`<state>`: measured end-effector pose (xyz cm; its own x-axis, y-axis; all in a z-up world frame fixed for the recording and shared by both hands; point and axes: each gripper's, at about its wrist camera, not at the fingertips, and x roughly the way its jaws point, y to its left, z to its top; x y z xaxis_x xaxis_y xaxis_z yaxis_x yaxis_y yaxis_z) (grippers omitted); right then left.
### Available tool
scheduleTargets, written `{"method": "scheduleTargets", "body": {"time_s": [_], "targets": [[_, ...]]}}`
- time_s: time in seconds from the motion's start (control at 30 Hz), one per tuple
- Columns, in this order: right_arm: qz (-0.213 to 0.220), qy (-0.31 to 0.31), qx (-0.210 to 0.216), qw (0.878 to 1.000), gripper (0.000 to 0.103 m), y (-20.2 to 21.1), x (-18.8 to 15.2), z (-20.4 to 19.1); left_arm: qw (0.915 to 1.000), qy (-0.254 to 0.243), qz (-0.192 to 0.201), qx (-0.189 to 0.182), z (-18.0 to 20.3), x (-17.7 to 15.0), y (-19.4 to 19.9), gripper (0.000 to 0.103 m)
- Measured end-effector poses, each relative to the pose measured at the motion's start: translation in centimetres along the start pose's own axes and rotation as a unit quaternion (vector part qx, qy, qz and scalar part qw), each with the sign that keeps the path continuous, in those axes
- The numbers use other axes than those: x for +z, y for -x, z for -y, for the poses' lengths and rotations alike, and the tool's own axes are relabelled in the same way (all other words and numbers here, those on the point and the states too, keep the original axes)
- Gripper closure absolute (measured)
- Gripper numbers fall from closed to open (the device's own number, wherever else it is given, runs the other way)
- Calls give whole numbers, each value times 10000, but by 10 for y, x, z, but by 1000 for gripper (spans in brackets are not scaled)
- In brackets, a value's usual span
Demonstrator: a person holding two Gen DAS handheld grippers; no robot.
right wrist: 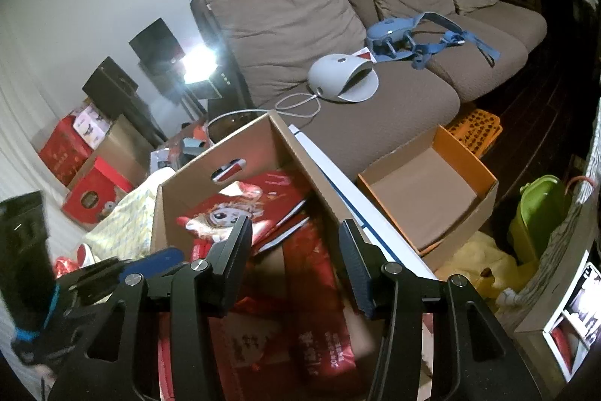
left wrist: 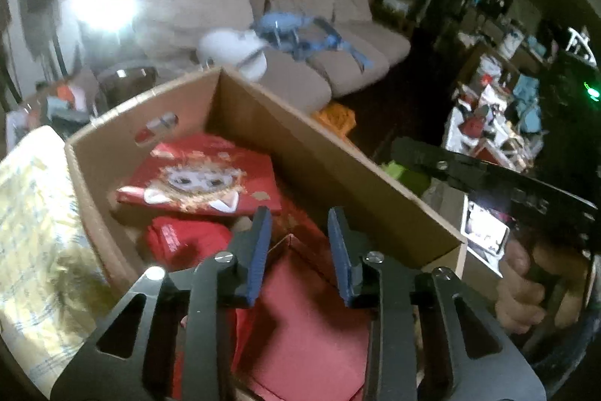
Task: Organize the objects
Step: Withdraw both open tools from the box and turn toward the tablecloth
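A big open cardboard box [left wrist: 330,153] [right wrist: 180,183] holds red things: a red book with a cartoon face [left wrist: 203,179] [right wrist: 240,209], a red packet with white print [right wrist: 315,273] and a flat red box [left wrist: 300,326]. My left gripper [left wrist: 300,228] hangs inside the box with its jaws a narrow way apart. The flat red box's corner lies under the gap and both blue pads show bare. My right gripper [right wrist: 296,243] stands open above the red packet, holding nothing. A hand [left wrist: 526,292] holds the right tool's black body [left wrist: 488,175] at the right.
A brown sofa [right wrist: 300,25] behind the box carries a grey-white device [right wrist: 342,74] and a blue harness [right wrist: 409,36]. A small empty orange-walled box [right wrist: 432,190] and a green container [right wrist: 537,209] sit right. Yellow cloth [left wrist: 33,213] and red gift boxes [right wrist: 90,190] lie left.
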<state>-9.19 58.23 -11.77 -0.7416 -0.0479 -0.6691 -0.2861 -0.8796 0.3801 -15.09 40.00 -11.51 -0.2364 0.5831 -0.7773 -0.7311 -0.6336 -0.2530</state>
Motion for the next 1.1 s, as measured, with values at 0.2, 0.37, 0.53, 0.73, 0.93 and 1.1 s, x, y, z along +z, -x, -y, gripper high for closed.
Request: {"method": "scheduleTargets", "body": {"time_s": [0.2, 0.37, 0.53, 0.73, 0.93, 1.1], "targets": [[-19, -5, 53, 10000, 53, 0, -1, -1, 9966, 141, -813, 42, -16, 15, -34, 90], [-32, 21, 97, 9999, 53, 1, 1, -3, 9923, 256, -1144, 406, -34, 23, -54, 90], [23, -120, 124, 9998, 53, 5, 3, 3, 9871, 406, -1344, 775, -58, 29, -64, 92], [56, -205, 140, 9997, 53, 7, 5, 6, 9901, 970, -722, 712, -83, 29, -32, 93], [22, -149, 294, 9995, 53, 9, 4, 0, 9906, 1186, 9, 688, -88, 17, 35, 93], [79, -56, 471, 9988, 51, 16, 4, -14, 9829, 1291, 498, 1217, -106, 8, 101, 77]]}}
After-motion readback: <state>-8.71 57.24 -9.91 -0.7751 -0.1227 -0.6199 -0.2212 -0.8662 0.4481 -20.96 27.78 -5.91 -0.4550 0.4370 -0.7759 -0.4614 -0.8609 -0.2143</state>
